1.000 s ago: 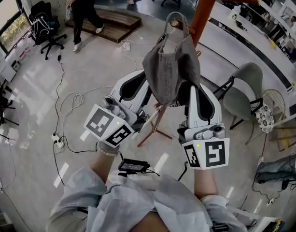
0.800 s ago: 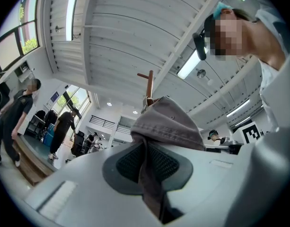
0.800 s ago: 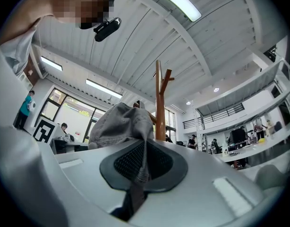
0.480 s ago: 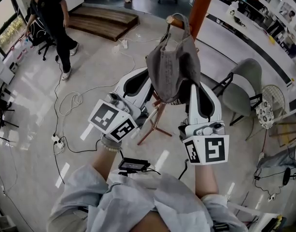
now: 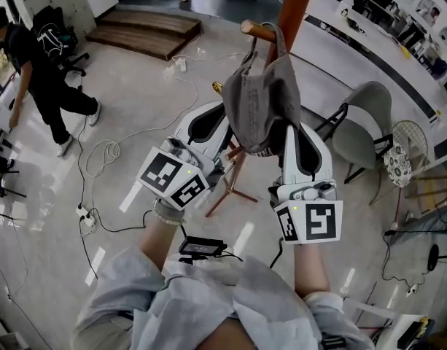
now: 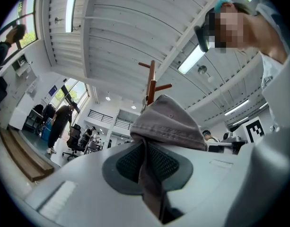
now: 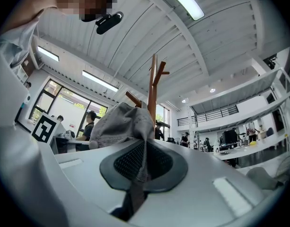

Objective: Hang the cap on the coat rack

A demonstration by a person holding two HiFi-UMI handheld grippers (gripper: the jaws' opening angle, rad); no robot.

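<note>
Your left gripper [image 6: 147, 171] and right gripper [image 7: 139, 174] each pinch the grey cap [image 5: 263, 104], holding it up at the coat rack [image 5: 297, 6] with its strap loop by a peg [image 5: 254, 30], so hooking is in hand; next, seat that loop fully before releasing.

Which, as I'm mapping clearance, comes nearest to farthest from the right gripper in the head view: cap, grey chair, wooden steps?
1. Cap, clamped in the right gripper.
2. Grey chair, floor at right.
3. Wooden steps, far upper left.
</note>
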